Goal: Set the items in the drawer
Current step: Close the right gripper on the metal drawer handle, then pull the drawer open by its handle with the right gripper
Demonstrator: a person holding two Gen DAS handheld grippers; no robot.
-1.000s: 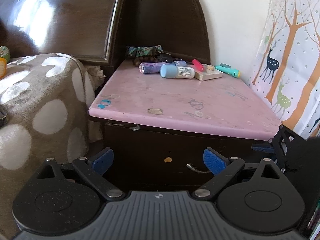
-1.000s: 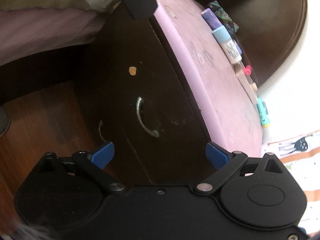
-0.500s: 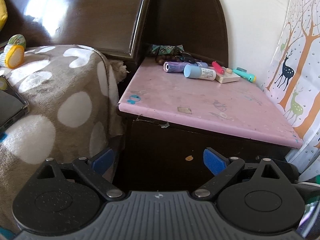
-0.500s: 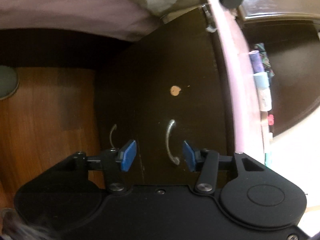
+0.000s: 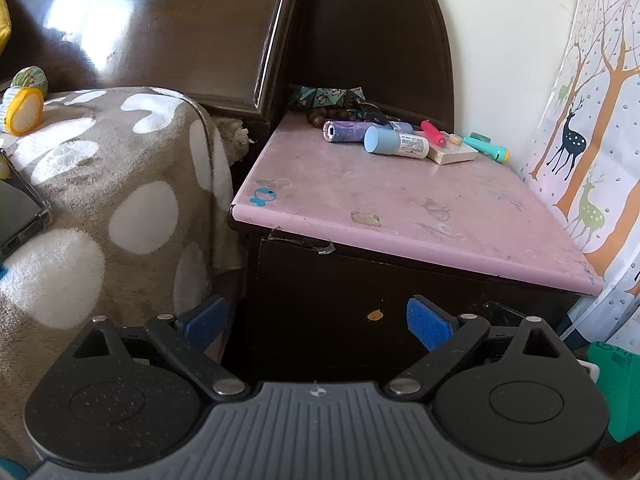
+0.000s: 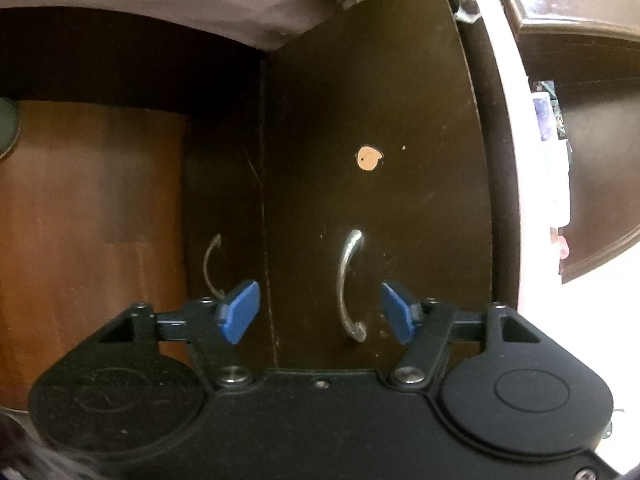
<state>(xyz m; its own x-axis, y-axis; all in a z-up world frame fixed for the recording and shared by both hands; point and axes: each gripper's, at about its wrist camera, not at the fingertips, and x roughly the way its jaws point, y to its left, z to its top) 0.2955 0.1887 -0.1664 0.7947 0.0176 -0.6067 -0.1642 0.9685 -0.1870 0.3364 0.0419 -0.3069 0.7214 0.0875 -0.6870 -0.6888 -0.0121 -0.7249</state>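
My right gripper (image 6: 320, 312) is rolled sideways at the dark drawer front (image 6: 372, 80), its blue pads apart on either side of the metal handle (image 6: 347, 280) and not touching it; the drawer is shut. My left gripper (image 5: 316, 320) is spread wide and empty, facing the nightstand. On its pink top (image 5: 400, 200), at the back, the items lie bunched: a purple tube (image 5: 344, 131), a blue-capped bottle (image 5: 394, 142), a pink marker (image 5: 433, 133), a teal flashlight (image 5: 486, 148). A spotted blanket (image 5: 100, 184) lies to the left.

Glare on the headboard (image 5: 120, 28); dim, perhaps slightly blurred drawer front (image 6: 380, 120); fisheye-bent edges.
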